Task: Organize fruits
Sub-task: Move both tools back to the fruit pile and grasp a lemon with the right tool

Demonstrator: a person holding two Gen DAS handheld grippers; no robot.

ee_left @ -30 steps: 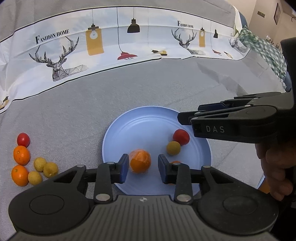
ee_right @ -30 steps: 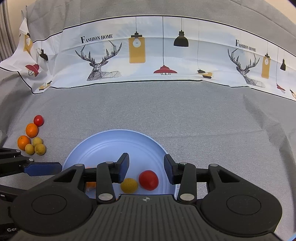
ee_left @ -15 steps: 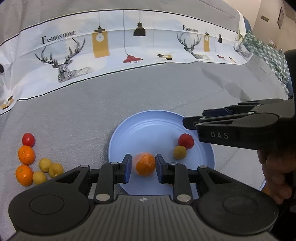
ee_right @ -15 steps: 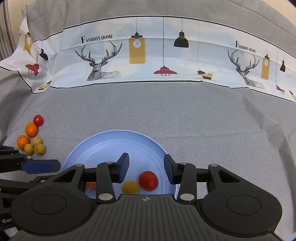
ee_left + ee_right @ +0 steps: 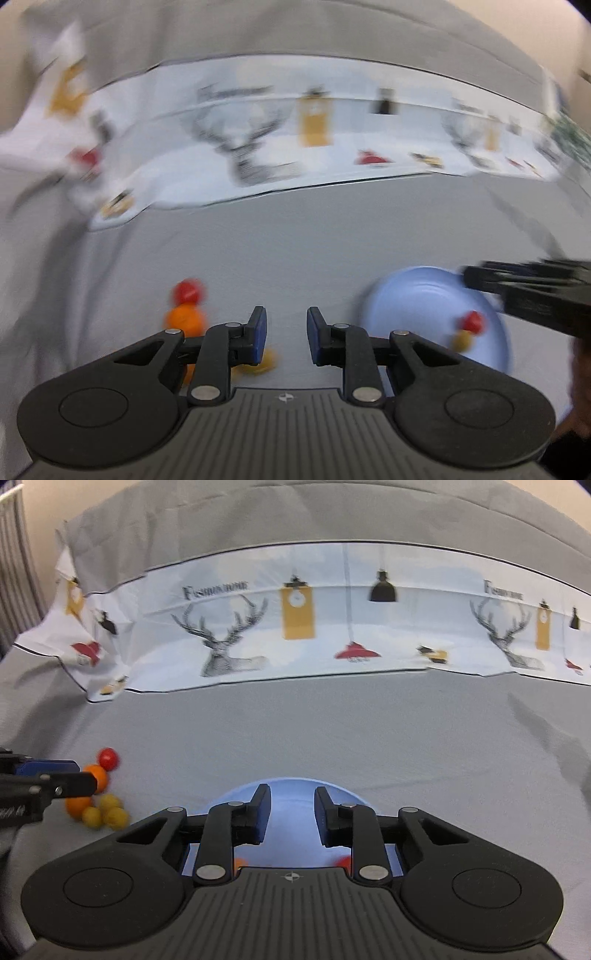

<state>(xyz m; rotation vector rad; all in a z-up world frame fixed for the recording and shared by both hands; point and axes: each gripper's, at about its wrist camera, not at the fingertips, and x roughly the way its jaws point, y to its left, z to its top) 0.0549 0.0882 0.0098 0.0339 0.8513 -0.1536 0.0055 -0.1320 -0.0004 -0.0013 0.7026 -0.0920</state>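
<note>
My left claw [image 5: 283,334] and right claw [image 5: 291,814] are both closing on nothing; the blue plate [image 5: 291,794] lies beneath my right.

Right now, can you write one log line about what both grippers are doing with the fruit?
left gripper: jaws closing, empty, over cloth beside fruit pile | right gripper: jaws closing, empty, over blue plate
</note>
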